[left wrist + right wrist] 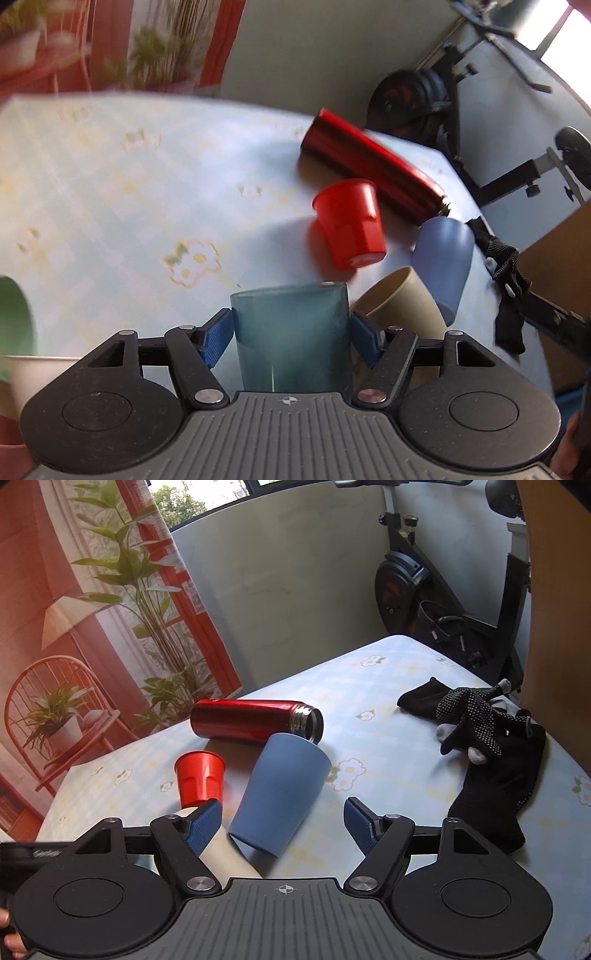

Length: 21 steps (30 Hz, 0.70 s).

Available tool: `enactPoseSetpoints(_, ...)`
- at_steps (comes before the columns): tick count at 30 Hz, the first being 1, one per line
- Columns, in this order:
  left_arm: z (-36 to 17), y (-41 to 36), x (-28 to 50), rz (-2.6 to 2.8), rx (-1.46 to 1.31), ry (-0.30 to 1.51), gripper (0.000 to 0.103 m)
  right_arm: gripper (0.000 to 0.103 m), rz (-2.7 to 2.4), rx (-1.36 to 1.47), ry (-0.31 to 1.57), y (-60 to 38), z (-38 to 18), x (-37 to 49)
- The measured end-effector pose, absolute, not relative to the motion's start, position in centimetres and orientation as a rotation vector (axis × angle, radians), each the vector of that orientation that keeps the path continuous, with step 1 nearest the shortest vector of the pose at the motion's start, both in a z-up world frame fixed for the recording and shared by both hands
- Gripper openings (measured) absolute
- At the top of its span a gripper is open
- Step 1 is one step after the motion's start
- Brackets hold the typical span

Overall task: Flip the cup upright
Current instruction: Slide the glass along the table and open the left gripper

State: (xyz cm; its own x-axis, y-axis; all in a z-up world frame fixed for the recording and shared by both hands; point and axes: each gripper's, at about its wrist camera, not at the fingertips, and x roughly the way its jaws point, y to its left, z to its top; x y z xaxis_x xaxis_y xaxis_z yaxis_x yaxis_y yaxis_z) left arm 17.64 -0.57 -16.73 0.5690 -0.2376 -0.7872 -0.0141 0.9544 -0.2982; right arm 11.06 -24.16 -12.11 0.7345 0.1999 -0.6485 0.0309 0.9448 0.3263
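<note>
My left gripper (291, 332) is shut on a translucent teal cup (291, 336), held between the blue pads above the table; which end is up I cannot tell. Beyond it a red cup (351, 225) stands upside down, a blue cup (443, 254) lies tilted and a beige cup (399, 306) lies on its side. My right gripper (284, 823) is open and empty, its jaws either side of the blue cup (280, 790), which rests on its side. The red cup (199, 775) and the beige cup (225, 856) sit to its left.
A red thermos (251, 720) without a lid lies on its side behind the cups. Black gloves (491, 746) lie at the table's right edge. A green cup (14, 325) and a white one (33, 376) are at the left. An exercise bike (436, 602) stands past the table.
</note>
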Motion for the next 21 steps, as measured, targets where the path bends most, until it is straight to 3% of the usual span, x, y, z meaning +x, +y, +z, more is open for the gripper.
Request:
enactPoseSetpoints(6,-15.5,0.4,14.7,-0.057,-0.201,0.816,0.070,0.070,0.120,0.339,0.748,-23.6,-11.8,11.1)
enactPoseSetpoints(21,-15.6,-0.2,15.5,-0.008,-0.053,0.769,0.070,0.070,0.122,0.347,0.761,-23.6,-12.0,11.0)
